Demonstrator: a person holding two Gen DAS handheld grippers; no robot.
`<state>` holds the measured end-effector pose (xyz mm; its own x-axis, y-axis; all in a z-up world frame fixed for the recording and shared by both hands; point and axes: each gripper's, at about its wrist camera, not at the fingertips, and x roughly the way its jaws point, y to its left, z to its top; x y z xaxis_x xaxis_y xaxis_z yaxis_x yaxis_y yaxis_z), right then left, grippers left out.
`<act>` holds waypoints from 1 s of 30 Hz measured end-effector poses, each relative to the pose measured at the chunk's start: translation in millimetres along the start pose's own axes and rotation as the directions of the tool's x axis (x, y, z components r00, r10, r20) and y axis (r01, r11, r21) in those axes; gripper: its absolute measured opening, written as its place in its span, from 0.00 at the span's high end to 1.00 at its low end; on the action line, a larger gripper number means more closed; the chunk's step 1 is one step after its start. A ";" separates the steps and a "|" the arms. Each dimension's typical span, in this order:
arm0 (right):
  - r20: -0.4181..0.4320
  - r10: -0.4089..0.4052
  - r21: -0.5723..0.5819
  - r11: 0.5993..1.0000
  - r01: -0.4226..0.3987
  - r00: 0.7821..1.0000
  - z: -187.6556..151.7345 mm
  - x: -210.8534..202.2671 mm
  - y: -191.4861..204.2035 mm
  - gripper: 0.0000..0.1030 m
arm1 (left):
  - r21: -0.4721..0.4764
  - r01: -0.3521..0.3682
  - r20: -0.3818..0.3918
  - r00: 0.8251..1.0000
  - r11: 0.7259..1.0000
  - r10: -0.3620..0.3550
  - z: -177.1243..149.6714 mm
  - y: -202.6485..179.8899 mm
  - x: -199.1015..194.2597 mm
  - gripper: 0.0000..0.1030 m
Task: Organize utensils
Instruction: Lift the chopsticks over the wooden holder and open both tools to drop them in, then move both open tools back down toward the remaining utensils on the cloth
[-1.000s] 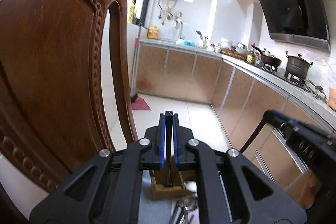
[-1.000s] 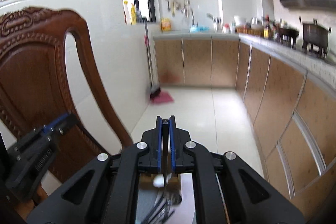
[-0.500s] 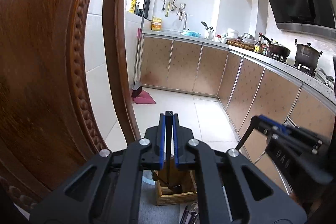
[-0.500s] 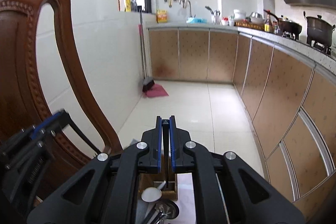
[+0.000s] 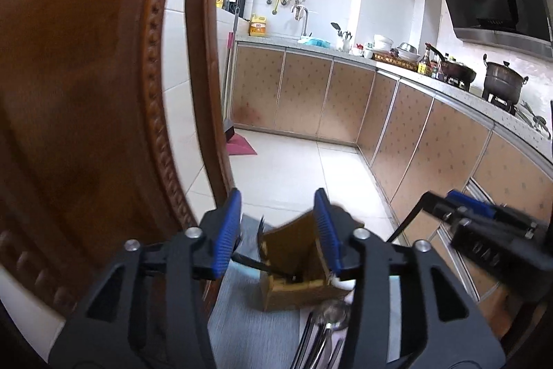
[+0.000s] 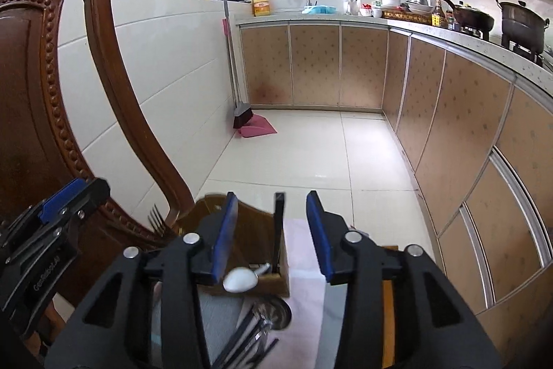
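The only writing I can make out sits on the side of my left gripper [image 6: 52, 230] as the right wrist camera sees it: pale letters that look like "GenRobot.AI", partly blurred. The yellow package [image 6: 260, 6] on the far counter carries print too small for me to read.

From the left wrist camera, my left gripper [image 5: 278, 230] is released, its blue-padded fingers [image 5: 226, 234] spread wide with nothing between them. It points forward and slightly down, level across both fingers. Close on its left stands the carved wooden chair back [image 5: 103, 109]. Just beyond and below the fingertips sits the wooden utensil box [image 5: 297, 268], tilted in this view, with a dark-handled fork [image 5: 257, 248] leaning out of it toward the left finger, tines up. Below the right finger, metal utensils [image 5: 328, 331] lie on a grey cloth [image 5: 249, 327]. My right gripper [image 5: 490, 230] shows at the far right, beside the box.

From the right wrist camera, my right gripper [image 6: 273, 230] is likewise released, fingers [image 6: 224, 237] well apart and holding nothing, aimed forward and tipped down over the same box [image 6: 259, 241]. To its left the fork [image 6: 159, 220] pokes up by the chair [image 6: 45, 92]. Between the fingers a black handle [image 6: 278, 230] stands upright in the box, touching neither pad. A white spoon [image 6: 242, 279] rests at the box's near edge, and more metal utensils [image 6: 262, 324] lie nearer me, under the gripper.
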<state>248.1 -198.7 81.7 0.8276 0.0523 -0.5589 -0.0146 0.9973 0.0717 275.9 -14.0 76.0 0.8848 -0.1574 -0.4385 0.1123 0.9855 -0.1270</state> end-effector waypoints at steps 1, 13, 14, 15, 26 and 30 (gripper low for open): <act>-0.004 -0.001 0.004 1.000 0.001 1.000 -4.0 -7.5 -3.8 0.53 | 0.007 -0.001 -0.007 1.000 1.000 0.001 -6.7 0.0 -5.6 0.48; -0.404 -0.104 0.033 0.991 0.127 0.909 -151.9 22.5 -42.6 0.48 | 0.116 0.115 -0.429 0.902 0.987 -0.054 -162.4 -1.1 50.5 0.58; -0.465 -0.099 0.041 0.990 0.133 0.880 -171.4 34.1 -41.9 0.48 | 0.097 0.135 -0.480 0.874 0.986 -0.073 -172.2 -0.7 61.2 0.58; -0.493 -0.096 0.048 0.989 0.137 0.865 -183.9 39.9 -40.6 0.48 | 0.080 0.144 -0.534 0.842 0.986 -0.079 -183.0 0.0 71.4 0.58; -0.563 -0.055 0.039 0.995 0.093 0.825 -230.6 51.9 -8.0 0.48 | 0.090 0.162 -0.650 0.757 0.983 -0.065 -217.9 -8.2 97.8 0.57; -0.570 -0.058 0.045 0.994 0.102 0.820 -228.1 53.8 -13.3 0.48 | 0.075 0.147 -0.658 0.751 0.986 -0.061 -222.0 -3.3 103.3 0.49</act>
<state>164.8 -197.4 -137.8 0.3595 0.0137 -0.9331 0.0953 0.9941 0.0513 266.5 -47.6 -166.5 0.3603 -0.2202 -0.9065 0.2747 0.9537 -0.1226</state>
